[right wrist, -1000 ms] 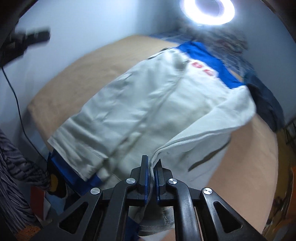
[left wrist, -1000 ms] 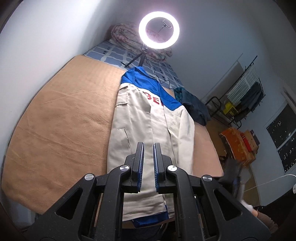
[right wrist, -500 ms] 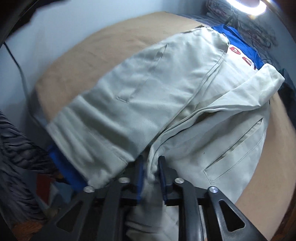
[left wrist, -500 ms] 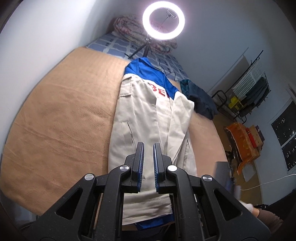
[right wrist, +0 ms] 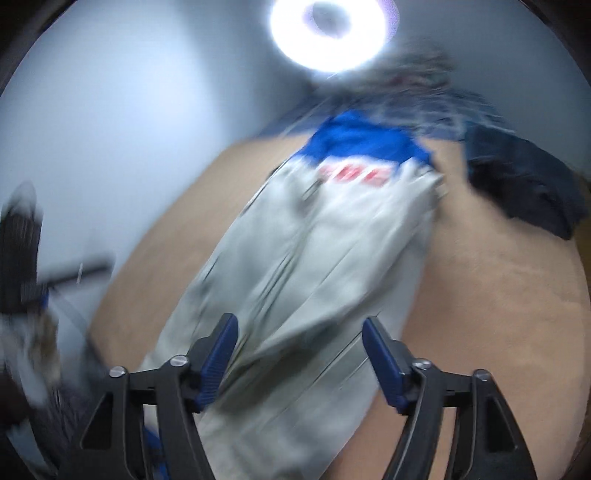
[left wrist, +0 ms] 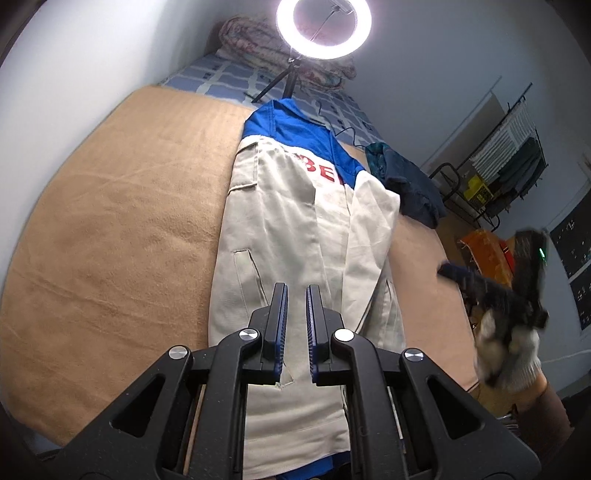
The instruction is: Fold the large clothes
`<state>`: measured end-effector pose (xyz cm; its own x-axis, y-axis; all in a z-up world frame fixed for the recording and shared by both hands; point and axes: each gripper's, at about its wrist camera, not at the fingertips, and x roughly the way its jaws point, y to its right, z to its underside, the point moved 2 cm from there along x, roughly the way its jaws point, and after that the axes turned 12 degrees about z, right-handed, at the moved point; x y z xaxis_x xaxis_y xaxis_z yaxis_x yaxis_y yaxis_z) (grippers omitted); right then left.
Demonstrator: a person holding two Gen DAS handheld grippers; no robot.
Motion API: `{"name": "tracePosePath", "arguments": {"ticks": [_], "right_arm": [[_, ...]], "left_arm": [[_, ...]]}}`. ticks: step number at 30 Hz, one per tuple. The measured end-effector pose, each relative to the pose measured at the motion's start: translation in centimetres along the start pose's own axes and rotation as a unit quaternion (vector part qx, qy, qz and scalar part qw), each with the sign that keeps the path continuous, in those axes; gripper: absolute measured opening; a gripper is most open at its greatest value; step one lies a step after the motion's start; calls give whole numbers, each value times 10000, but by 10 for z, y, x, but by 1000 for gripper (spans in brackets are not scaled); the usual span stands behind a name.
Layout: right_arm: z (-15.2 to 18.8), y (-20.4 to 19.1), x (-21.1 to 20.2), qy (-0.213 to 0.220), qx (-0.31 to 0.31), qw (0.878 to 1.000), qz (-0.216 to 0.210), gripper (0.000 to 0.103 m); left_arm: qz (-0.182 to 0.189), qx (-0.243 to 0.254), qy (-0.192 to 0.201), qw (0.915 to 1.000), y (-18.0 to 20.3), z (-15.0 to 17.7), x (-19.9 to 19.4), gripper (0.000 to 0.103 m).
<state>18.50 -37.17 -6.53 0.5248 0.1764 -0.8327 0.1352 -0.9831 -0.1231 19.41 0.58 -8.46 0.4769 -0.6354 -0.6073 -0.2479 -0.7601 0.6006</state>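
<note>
Garment: one large jacket, off-white body with blue yoke and collar at the far end, red lettering partly covered just below the blue. It lies lengthwise down the middle of a tan blanket, collar far, hem near, blue lining showing under the near hem. Both sides are folded in over the body; the right sleeve lies as a long strip along the right edge. A slit pocket shows on the left panel.

Left gripper: held above the near part of the jacket, jaws drawn close with a narrow gap, nothing between them, not touching the cloth.

Right gripper: jaws opening, spread wide, cloth seen through the gap but no pad pressing on it. The right wrist view is heavily motion-blurred. In the left wrist view this gripper appears blurred at the right, off the jacket, in a white-gloved hand.

Surface: the tan blanket covers a bed; a blue-and-white checked sheet shows beyond its far edge.

Surroundings: a lit ring light on a tripod at the far end; a rolled patterned quilt behind it; a dark blue garment heaped right of the jacket's shoulder; a clothes rack far right; an orange cloth on the floor.
</note>
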Motion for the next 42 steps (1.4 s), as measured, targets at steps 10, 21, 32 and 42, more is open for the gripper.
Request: {"name": "tracePosePath", "arguments": {"ticks": [10,21,32,42], "right_arm": [[-82,88,101,-1,1114,9931,369,73],[-111,95,168,-285,1349,9903,187,15],[-154,12,214,-1037,915,9892,-491,47],[-149,23,173,-594,374,9974,190,43]], "left_arm": [[-129,159,-110,9997,-1,-4,20,7],[38,30,-313,9995,0,-2,33,7],[-17,150,-325,9994,5,1,31,7],[192,128,-343,9991,12,1,29,7]]}}
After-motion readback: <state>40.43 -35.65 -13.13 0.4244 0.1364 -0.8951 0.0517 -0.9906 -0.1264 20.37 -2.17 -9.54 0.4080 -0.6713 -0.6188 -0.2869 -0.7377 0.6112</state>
